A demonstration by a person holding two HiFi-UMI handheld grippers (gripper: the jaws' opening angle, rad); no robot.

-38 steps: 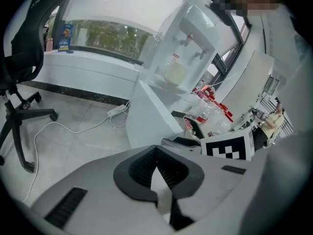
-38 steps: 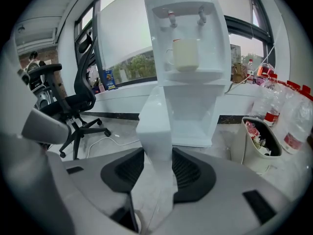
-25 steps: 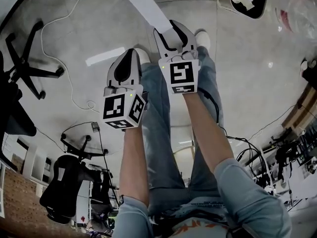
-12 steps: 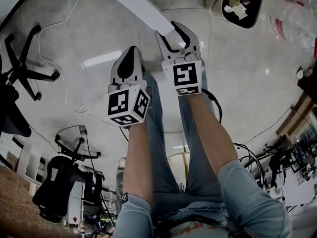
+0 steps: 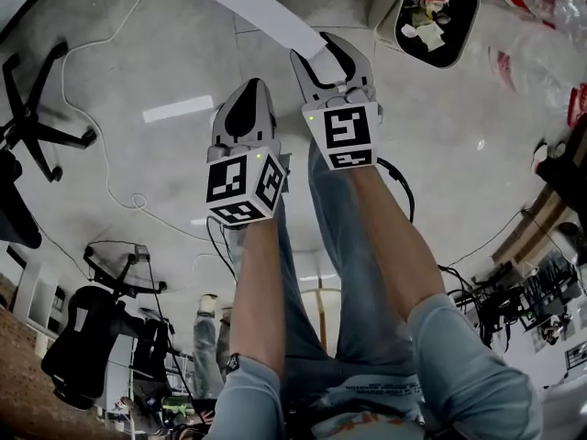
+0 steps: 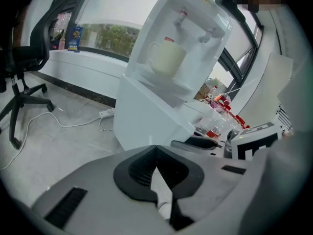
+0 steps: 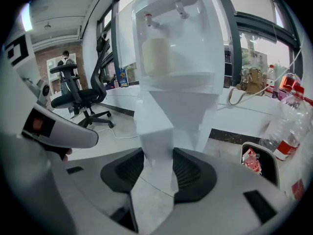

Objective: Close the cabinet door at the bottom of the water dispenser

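The closing step is in hand, I judge: the right gripper (image 5: 330,58) is clenching its fingers on the free edge of the cabinet door (image 5: 266,12), which is standing open as a white panel between the fingers and running on toward the water dispenser (image 7: 176,58) just beyond them. The left gripper (image 5: 248,94) is hovering beside it, fingers pressed together on nothing. The next move probably calls for swinging the panel along its hinge arc toward the cabinet front — and releasing before the fingers get pinched against the dispenser's base.
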